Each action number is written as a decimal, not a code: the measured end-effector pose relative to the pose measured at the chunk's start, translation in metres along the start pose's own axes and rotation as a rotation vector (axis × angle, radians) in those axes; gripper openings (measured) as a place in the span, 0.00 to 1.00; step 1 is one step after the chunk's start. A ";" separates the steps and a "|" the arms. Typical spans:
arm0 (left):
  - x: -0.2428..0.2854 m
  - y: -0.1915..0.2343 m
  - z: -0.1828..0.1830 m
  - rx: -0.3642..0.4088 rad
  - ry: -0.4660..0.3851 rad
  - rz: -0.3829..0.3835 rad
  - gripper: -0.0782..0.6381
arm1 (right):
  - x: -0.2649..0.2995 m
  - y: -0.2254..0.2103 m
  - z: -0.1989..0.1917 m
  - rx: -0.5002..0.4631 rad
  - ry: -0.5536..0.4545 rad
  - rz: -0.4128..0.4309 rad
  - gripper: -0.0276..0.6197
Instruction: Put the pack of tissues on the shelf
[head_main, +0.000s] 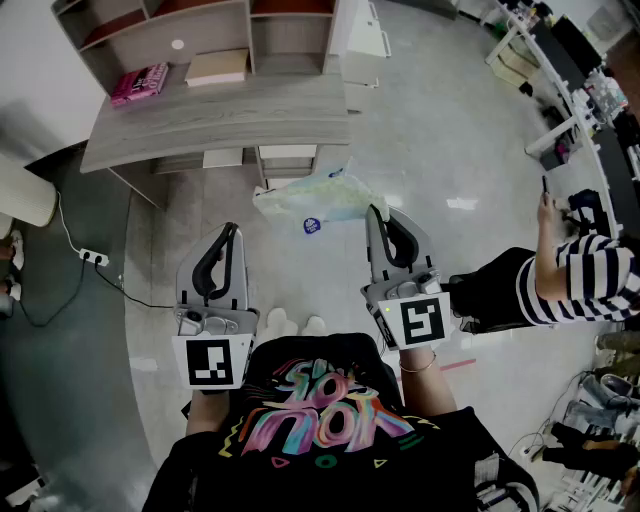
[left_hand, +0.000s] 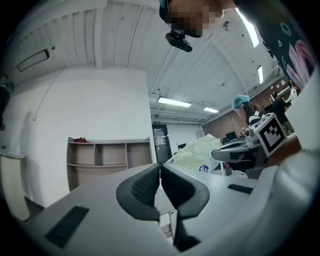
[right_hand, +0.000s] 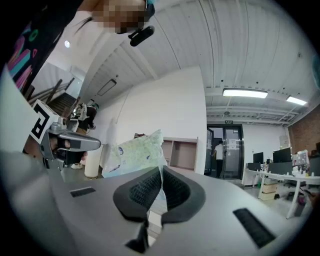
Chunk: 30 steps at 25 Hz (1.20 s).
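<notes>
Pale green plastic pack of tissues (head_main: 310, 197), edge pinched in the right gripper (head_main: 378, 214), jaws closed on it, bulk jutting left past the tips, left gripper (head_main: 232, 233) closed, empty.

Pale green speckled pack of tissues (head_main: 320, 195), grey woodgrain shelf (head_main: 215, 115).

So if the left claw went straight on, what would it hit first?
Probably the desk, near its front edge; nothing shows between it and the left claw, though depth is unclear.

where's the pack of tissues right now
The pack of tissues hangs at the head view's centre, pinched by an edge in the right gripper, just short of the grey desk.
</notes>
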<state>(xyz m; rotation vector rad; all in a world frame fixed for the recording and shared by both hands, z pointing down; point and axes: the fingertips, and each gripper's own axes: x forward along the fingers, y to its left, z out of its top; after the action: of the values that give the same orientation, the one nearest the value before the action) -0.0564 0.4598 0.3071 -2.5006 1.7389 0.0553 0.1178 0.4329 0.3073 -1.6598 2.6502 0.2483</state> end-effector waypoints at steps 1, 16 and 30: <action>-0.001 0.001 0.001 -0.002 0.002 0.003 0.15 | 0.000 0.000 0.001 0.001 0.001 -0.001 0.07; -0.003 0.048 -0.013 -0.012 0.022 -0.002 0.15 | 0.023 0.019 -0.007 0.013 0.025 -0.058 0.07; 0.030 0.108 -0.045 -0.021 0.049 -0.059 0.15 | 0.075 0.038 -0.044 0.009 0.084 -0.114 0.07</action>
<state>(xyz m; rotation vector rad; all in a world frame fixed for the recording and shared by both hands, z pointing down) -0.1482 0.3901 0.3434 -2.5876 1.6902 0.0084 0.0540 0.3760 0.3492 -1.8514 2.5974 0.1694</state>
